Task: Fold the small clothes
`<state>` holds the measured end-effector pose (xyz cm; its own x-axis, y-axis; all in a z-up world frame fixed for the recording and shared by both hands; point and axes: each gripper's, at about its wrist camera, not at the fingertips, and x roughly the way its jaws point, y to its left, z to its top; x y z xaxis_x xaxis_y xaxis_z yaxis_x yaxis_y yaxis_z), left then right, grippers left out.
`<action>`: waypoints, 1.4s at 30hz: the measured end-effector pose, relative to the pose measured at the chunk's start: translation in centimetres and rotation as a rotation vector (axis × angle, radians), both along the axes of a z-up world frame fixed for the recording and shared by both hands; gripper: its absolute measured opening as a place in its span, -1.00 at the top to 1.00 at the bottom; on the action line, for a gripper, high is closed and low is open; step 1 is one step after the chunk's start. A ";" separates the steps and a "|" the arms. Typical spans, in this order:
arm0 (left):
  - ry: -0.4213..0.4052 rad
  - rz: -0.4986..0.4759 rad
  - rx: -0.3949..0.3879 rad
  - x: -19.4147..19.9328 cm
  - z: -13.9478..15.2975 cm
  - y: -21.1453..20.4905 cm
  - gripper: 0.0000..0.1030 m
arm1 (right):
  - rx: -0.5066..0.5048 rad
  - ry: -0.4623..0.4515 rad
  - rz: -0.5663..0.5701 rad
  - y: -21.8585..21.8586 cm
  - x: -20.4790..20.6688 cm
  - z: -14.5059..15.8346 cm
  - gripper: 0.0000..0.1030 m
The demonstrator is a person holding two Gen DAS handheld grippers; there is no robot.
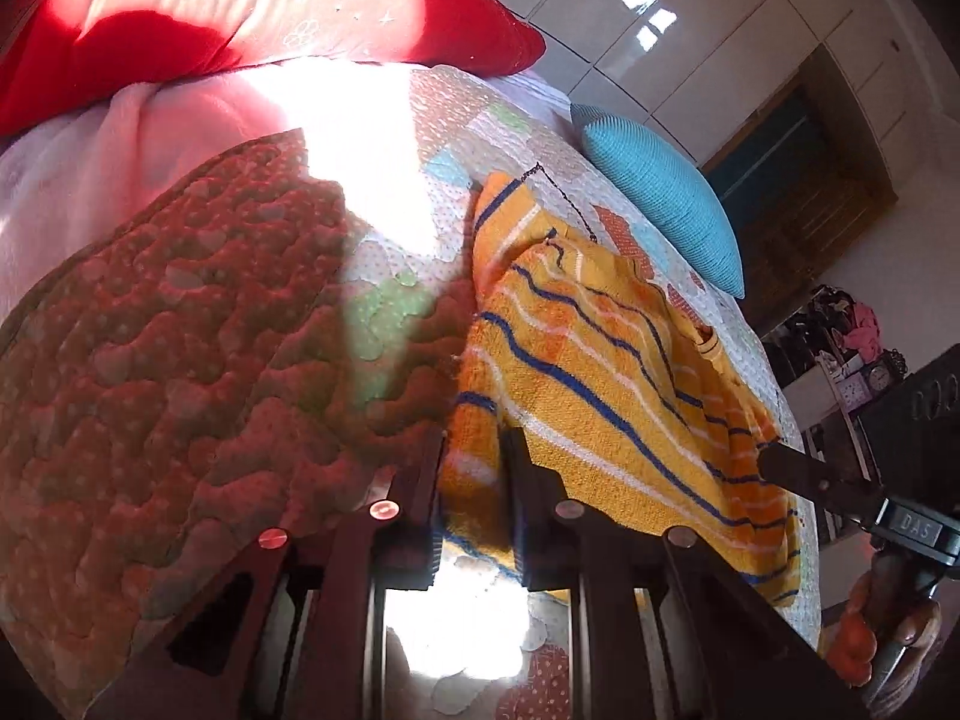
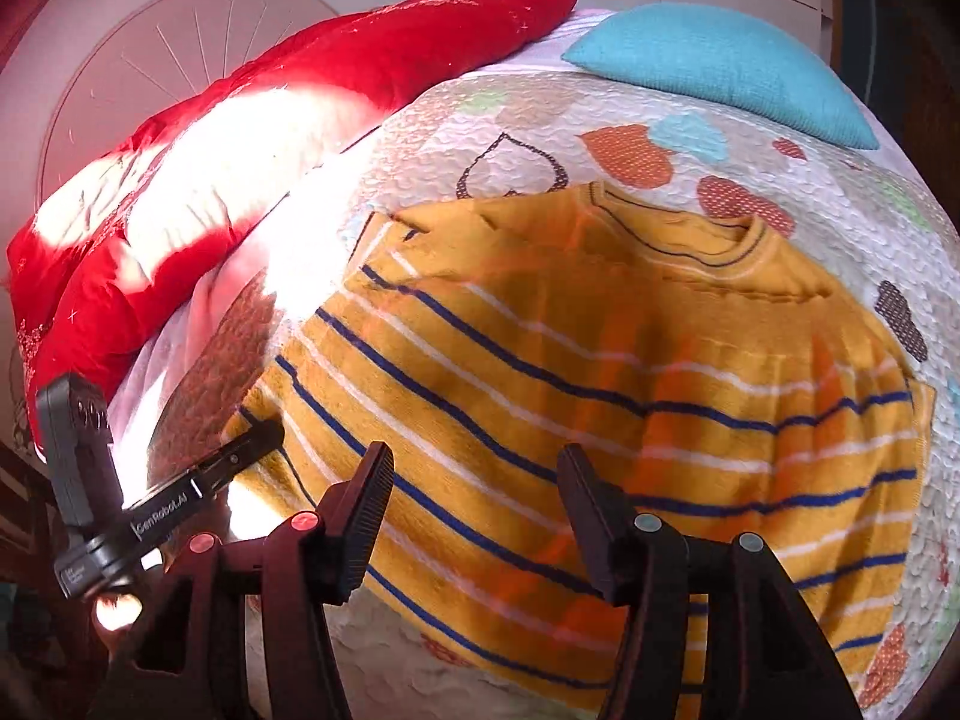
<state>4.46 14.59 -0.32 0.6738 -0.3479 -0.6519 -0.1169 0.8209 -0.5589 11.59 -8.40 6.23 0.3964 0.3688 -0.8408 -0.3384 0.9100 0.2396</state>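
Yellow striped sweater (image 2: 600,396) flat on quilt (image 2: 750,138) | left gripper (image 1: 474,450) pinching left edge | right gripper (image 2: 474,480) spread above

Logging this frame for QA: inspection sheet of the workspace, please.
Surface: quilt with heart print, sunlit patch at left.
Job's things: sweater, yellow with blue and white stripes, lying spread on the quilt, neck away from the right camera.
Clutter: red bedding, blue pillow, pink blanket.
Grippers: left tool closed on the sweater's edge; right tool open above the hem, nothing between its jaws.
Cables: nothing seen.
Surroundings: white cabinets, dark door, shelf with clocks.
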 end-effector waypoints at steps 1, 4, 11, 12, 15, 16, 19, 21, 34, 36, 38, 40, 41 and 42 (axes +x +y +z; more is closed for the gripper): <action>-0.008 -0.005 -0.019 -0.3 -0.1 0.4 0.66 | 0.000 0.012 0.011 1.4 0.8 -0.4 -0.20; -0.038 -0.011 -0.052 -1.4 0.1 1.7 0.54 | -0.008 0.042 0.030 5.5 3.0 -1.5 -0.24; -0.109 0.085 -0.123 -3.4 1.4 5.8 0.08 | -0.084 0.037 0.021 12.4 6.1 -3.5 -0.72; -0.106 0.101 -0.125 -3.5 1.4 6.3 0.08 | -0.110 0.030 0.020 13.1 6.2 -3.7 -0.76; -0.086 0.133 -0.169 -3.2 0.9 7.3 0.06 | -0.253 -0.022 0.017 15.3 6.0 -4.6 -0.77; -0.079 0.132 -0.189 -3.1 0.6 7.6 0.03 | -0.313 -0.040 0.016 15.8 5.8 -5.0 -0.74; -0.069 0.132 -0.203 -2.8 0.5 7.6 0.03 | -0.477 -0.115 0.031 17.1 5.0 -6.4 -0.66; -0.068 0.131 -0.195 -2.8 0.5 7.5 0.01 | -0.528 -0.164 0.035 17.5 4.3 -6.8 -0.56; -0.114 0.141 -0.139 -3.8 1.3 5.8 -0.23 | -0.089 -0.096 -0.089 7.8 4.9 -0.7 0.59; -0.108 0.121 -0.092 -3.9 1.9 4.7 -0.24 | -0.051 -0.133 -0.126 4.7 4.3 1.1 0.59; -0.098 0.095 -0.065 -4.4 2.4 3.6 -0.24 | -0.015 -0.157 -0.159 0.9 3.6 2.4 0.59; -0.087 0.055 -0.071 -5.0 2.7 2.5 -0.25 | 0.012 -0.173 -0.208 -3.7 3.0 3.3 0.59; -0.075 0.030 -0.071 -5.3 2.9 1.8 -0.25 | 0.028 -0.177 -0.235 -6.2 2.6 3.5 0.59; -0.065 0.007 -0.063 -5.6 3.1 1.2 -0.25 | 0.046 -0.172 -0.266 -8.9 2.4 3.5 0.60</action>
